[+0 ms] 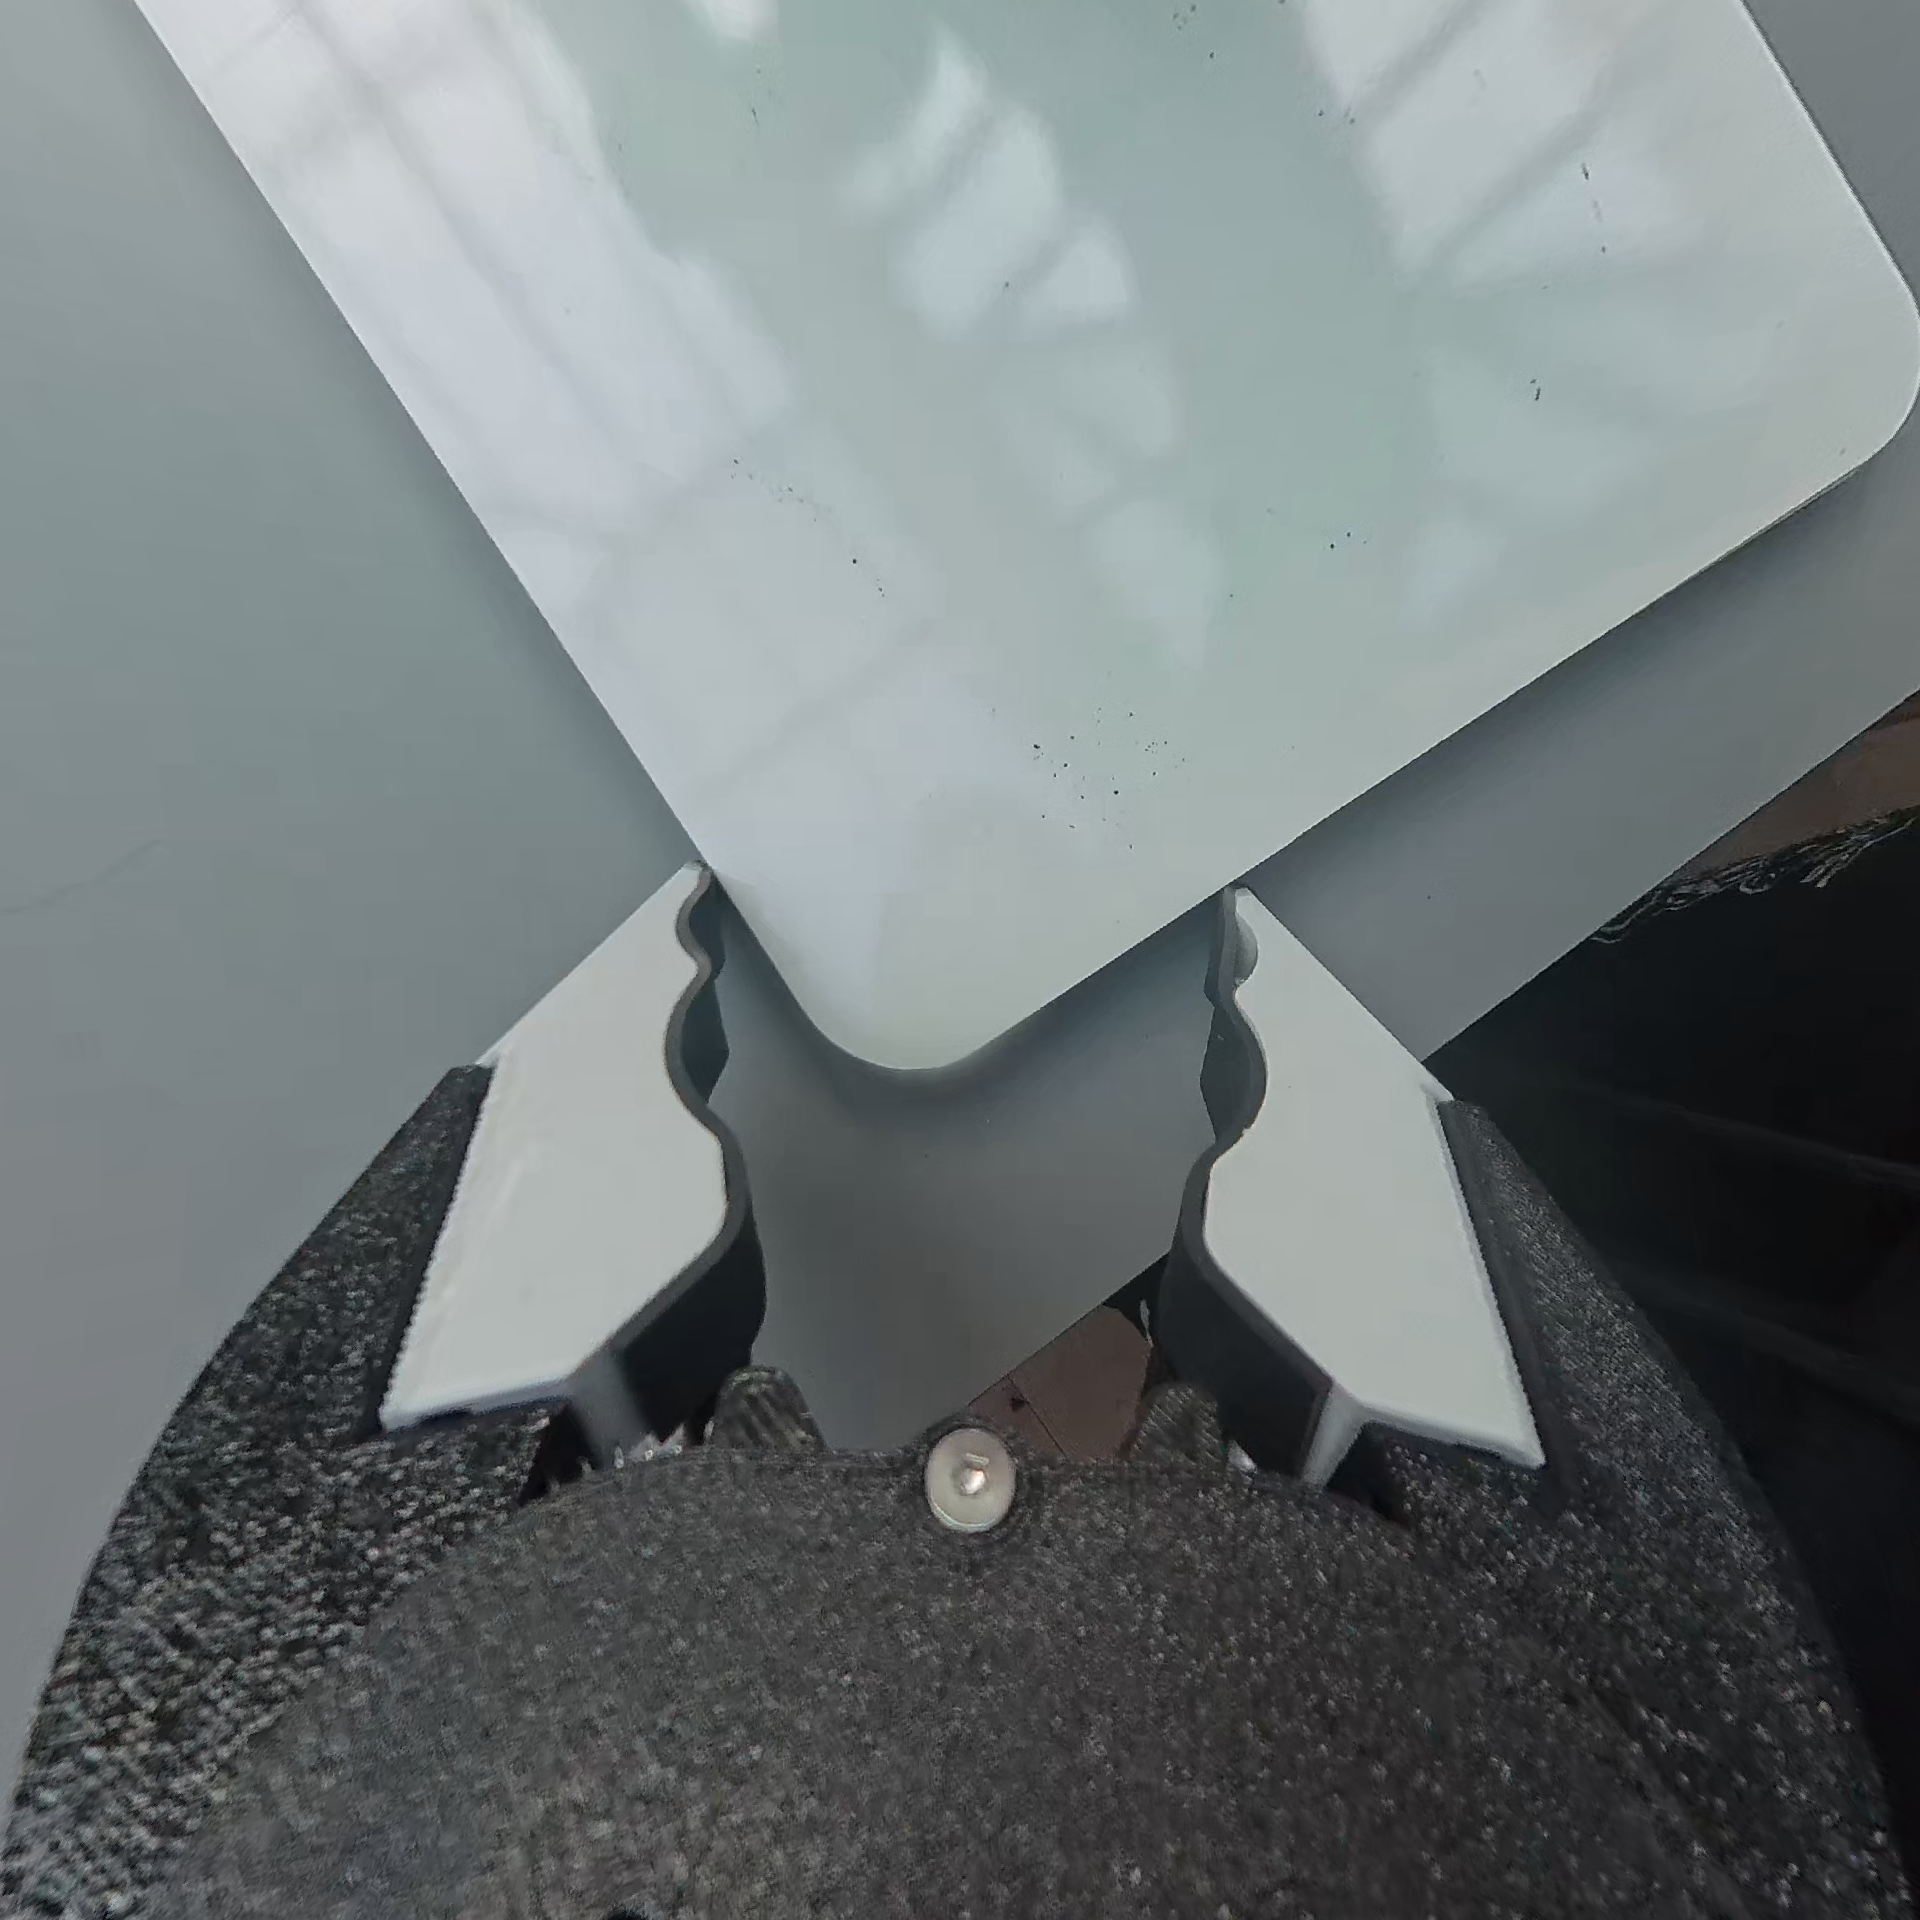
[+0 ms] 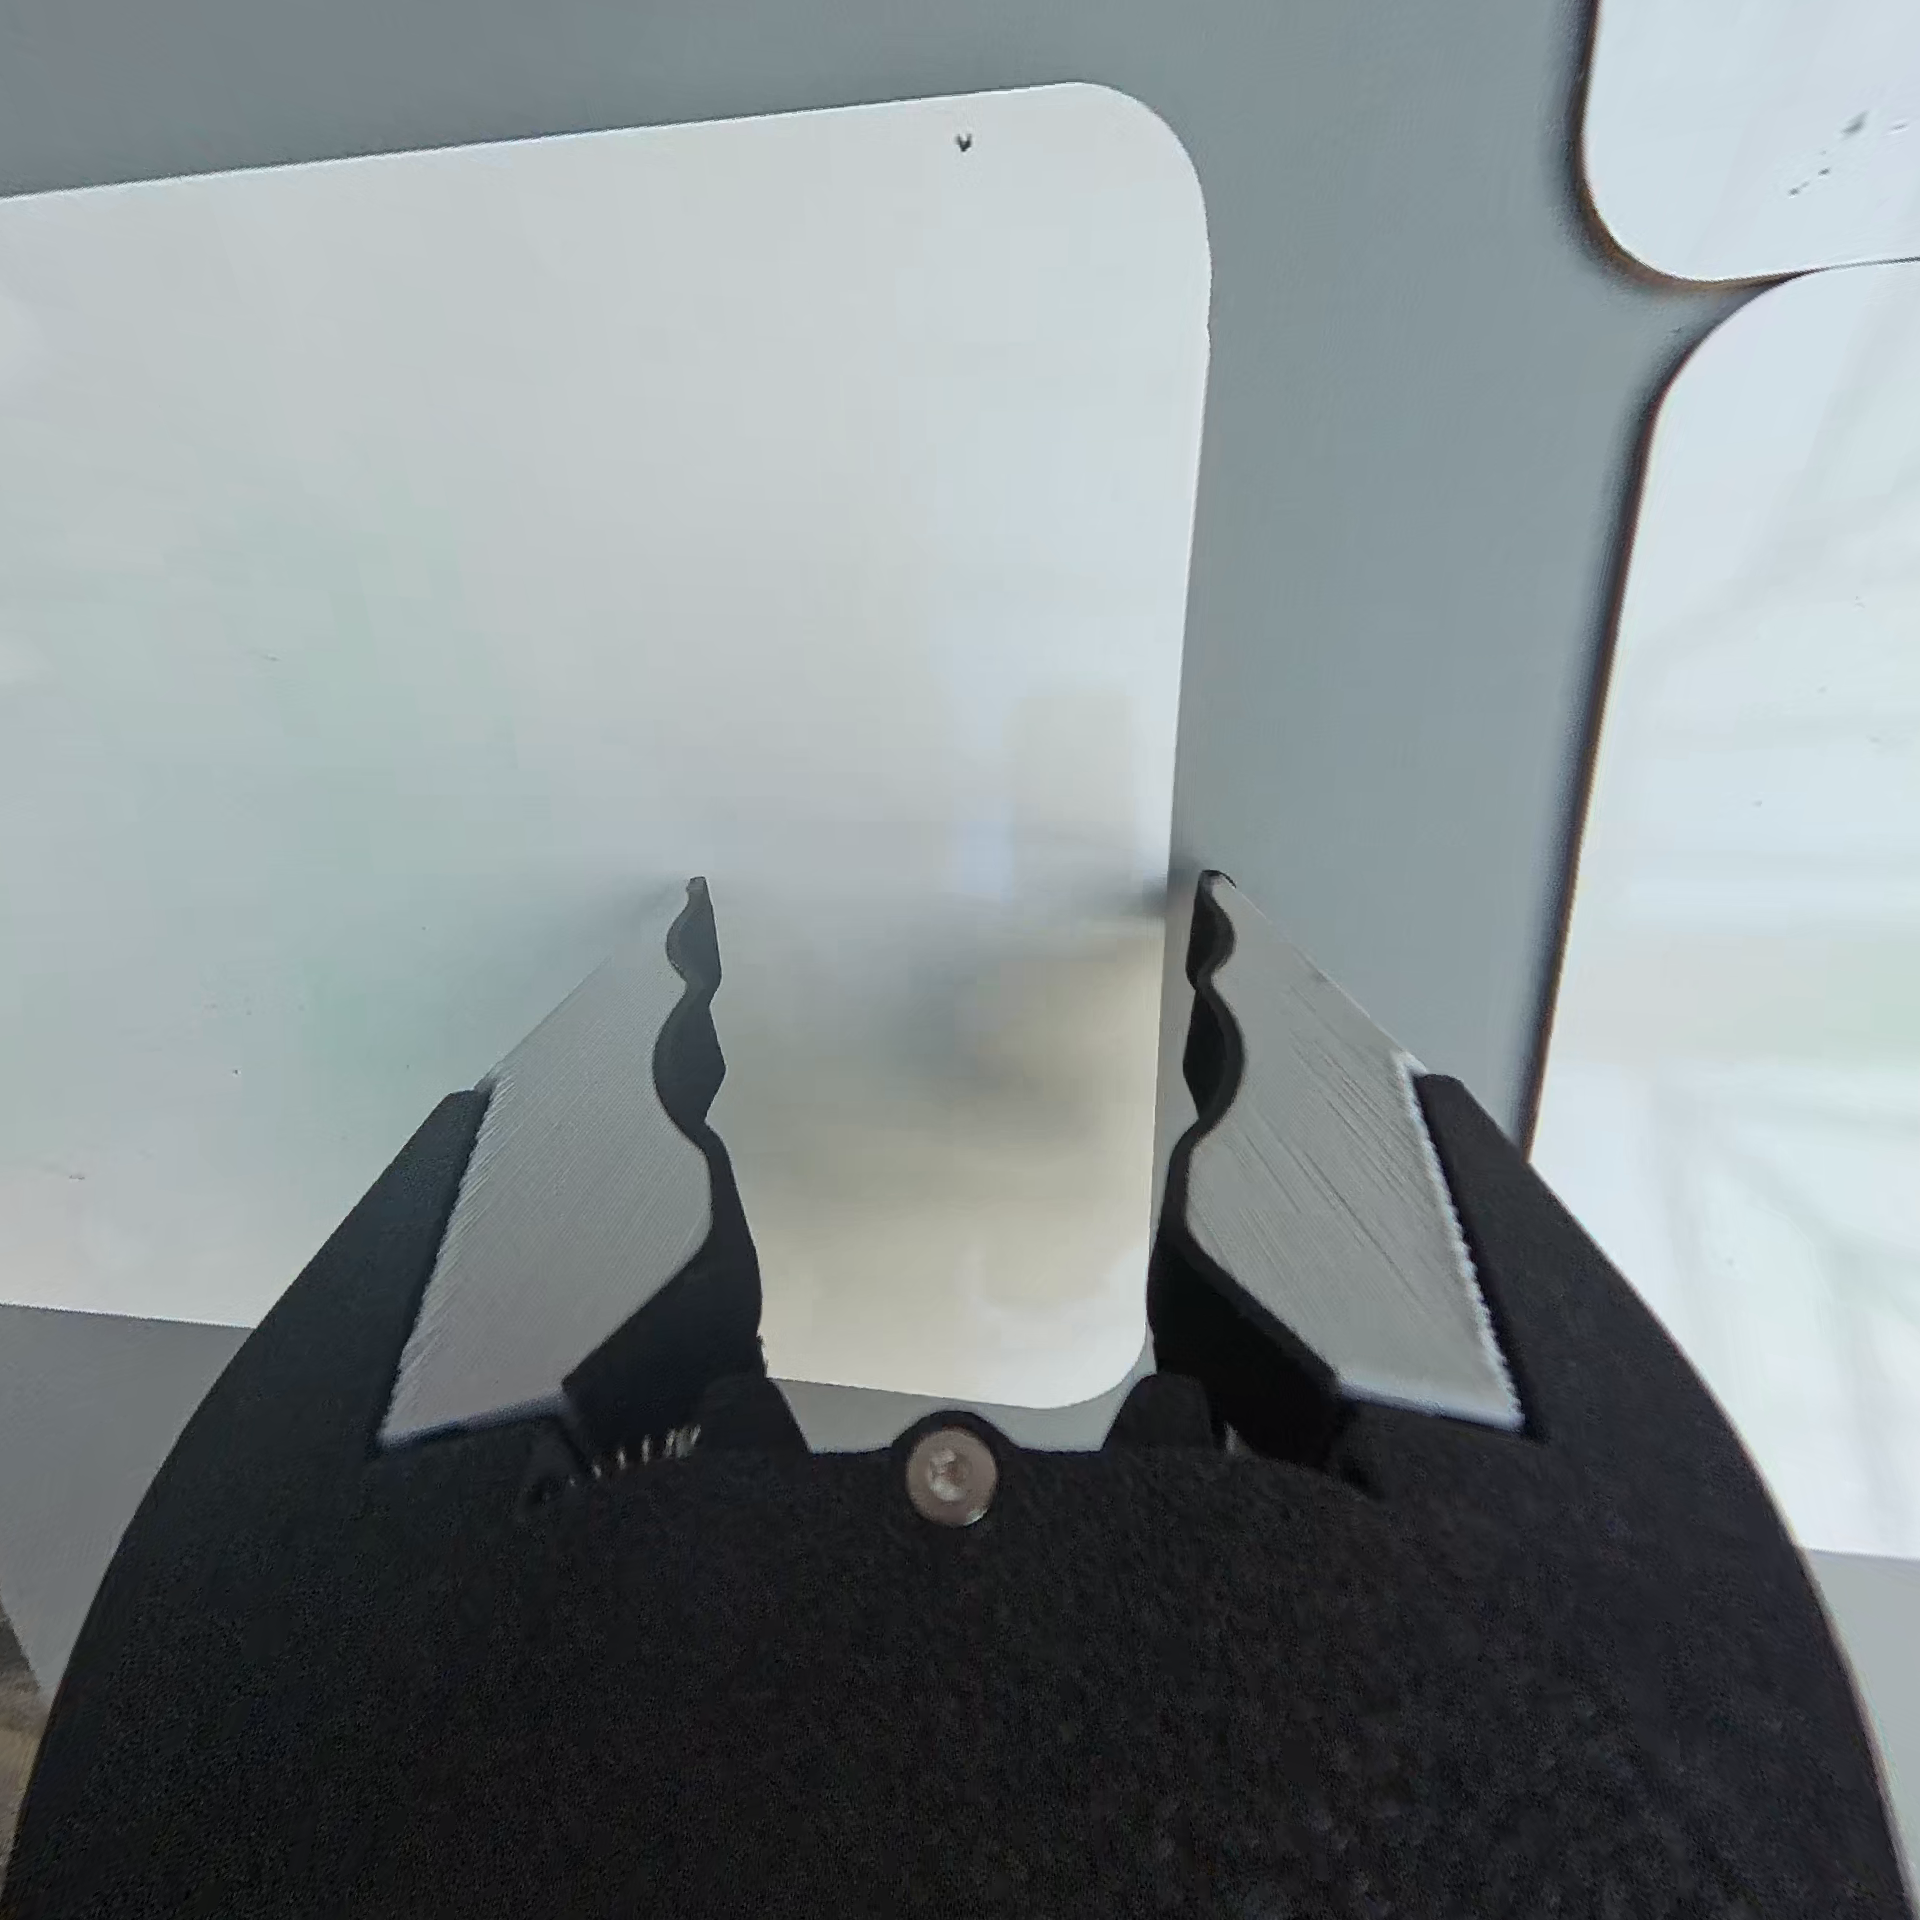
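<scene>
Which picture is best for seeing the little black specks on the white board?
The left wrist view. There the speckled white board fills the picture, and black specks dot its surface near the open left gripper. The right wrist view shows three white boards; I cannot tell which, if any, is that one.

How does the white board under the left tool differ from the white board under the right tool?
The board under the left tool lies diagonally, one rounded corner pointing between the fingers; the board under the right tool lies square to the view. The left board carries many dark specks; the right board looks nearly clean. Both are flat, white and round-cornered, on a grey table, under open tools.
</scene>
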`<act>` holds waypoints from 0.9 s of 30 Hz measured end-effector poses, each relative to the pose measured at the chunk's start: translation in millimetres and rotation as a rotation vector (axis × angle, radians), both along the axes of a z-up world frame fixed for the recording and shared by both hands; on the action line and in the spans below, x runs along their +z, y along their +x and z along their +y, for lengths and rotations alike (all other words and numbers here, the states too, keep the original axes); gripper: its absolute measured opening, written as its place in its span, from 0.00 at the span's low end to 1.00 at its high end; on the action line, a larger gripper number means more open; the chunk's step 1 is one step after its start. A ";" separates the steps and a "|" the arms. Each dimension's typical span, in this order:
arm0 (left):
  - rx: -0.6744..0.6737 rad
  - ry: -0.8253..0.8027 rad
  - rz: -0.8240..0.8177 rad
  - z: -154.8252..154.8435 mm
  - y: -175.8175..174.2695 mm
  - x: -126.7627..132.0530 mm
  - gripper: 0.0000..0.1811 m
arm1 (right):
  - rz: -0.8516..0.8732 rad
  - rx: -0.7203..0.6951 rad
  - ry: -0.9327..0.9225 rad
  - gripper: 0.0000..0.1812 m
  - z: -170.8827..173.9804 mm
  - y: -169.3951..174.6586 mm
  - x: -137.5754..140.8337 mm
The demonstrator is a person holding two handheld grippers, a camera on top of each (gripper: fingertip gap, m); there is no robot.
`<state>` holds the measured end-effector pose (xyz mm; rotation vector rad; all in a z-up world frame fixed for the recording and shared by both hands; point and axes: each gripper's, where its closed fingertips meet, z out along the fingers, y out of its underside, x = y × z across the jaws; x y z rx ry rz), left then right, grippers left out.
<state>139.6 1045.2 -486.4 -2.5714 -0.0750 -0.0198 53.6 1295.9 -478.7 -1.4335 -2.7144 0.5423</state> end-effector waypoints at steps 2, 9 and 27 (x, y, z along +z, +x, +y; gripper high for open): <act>0.009 0.045 -0.047 0.4 1.1 7.8 0.52 | 0.067 -0.134 -0.039 0.52 8.0 -1.7 13.4; 0.180 0.224 -0.318 16.3 -42.6 53.0 0.52 | 0.266 -0.780 -0.214 0.54 37.7 87.5 44.5; 0.225 0.164 -0.508 160.0 -106.4 25.1 0.49 | 0.279 -1.198 -0.260 0.55 10.8 80.5 11.4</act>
